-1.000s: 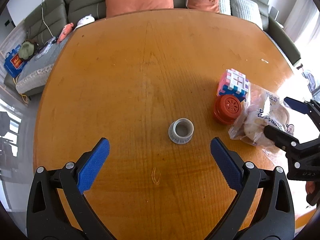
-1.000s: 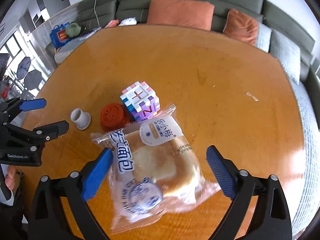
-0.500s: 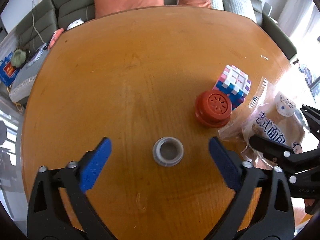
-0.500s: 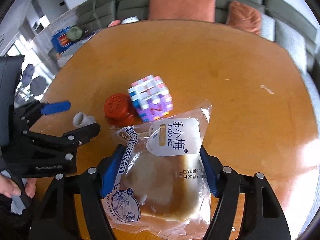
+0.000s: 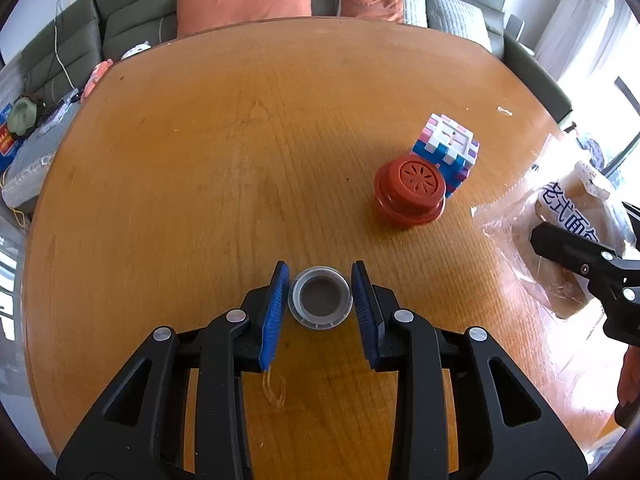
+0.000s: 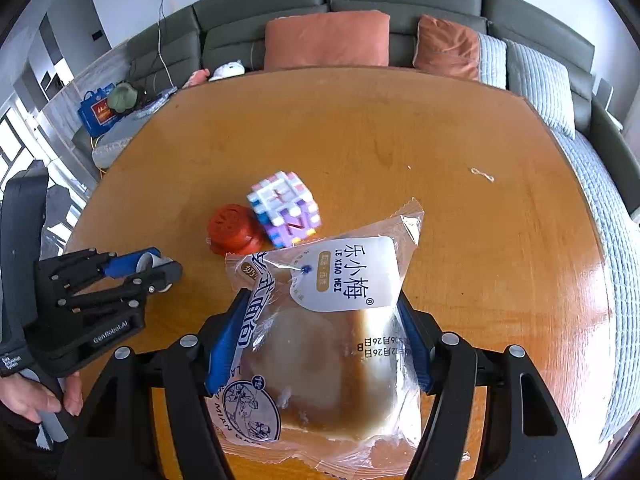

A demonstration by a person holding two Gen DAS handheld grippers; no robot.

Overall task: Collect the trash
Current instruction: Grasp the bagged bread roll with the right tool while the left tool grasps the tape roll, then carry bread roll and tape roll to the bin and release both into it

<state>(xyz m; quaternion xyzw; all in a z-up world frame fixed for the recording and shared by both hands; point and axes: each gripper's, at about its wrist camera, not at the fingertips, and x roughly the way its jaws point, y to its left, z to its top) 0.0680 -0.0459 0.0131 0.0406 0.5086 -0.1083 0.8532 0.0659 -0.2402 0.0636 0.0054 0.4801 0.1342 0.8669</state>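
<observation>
A small grey plastic cap [image 5: 320,300] sits open side up on the round wooden table [image 5: 192,168]. My left gripper [image 5: 320,269] is shut on it, a blue pad against each side. In the right wrist view that left gripper [image 6: 154,268] is at the left, with a bit of the cap [image 6: 149,259] showing between its fingers. My right gripper [image 6: 322,298] is shut on a clear bag of bread [image 6: 332,344] with a white label. The bag's far end tilts up off the table. In the left wrist view the bread bag [image 5: 568,208] and the right gripper [image 5: 592,228] are at the right edge.
A red round lid [image 5: 410,190] and a pastel block cube [image 5: 450,148] stand together between the two grippers. A small pale scrap [image 6: 482,175] lies far right on the table. A grey sofa with orange cushions [image 6: 326,38] runs behind the table's far edge.
My left gripper's jaws came in from wide open and closed on the grey cap. The right gripper's jaws closed on the bread bag, whose far end has tilted up.
</observation>
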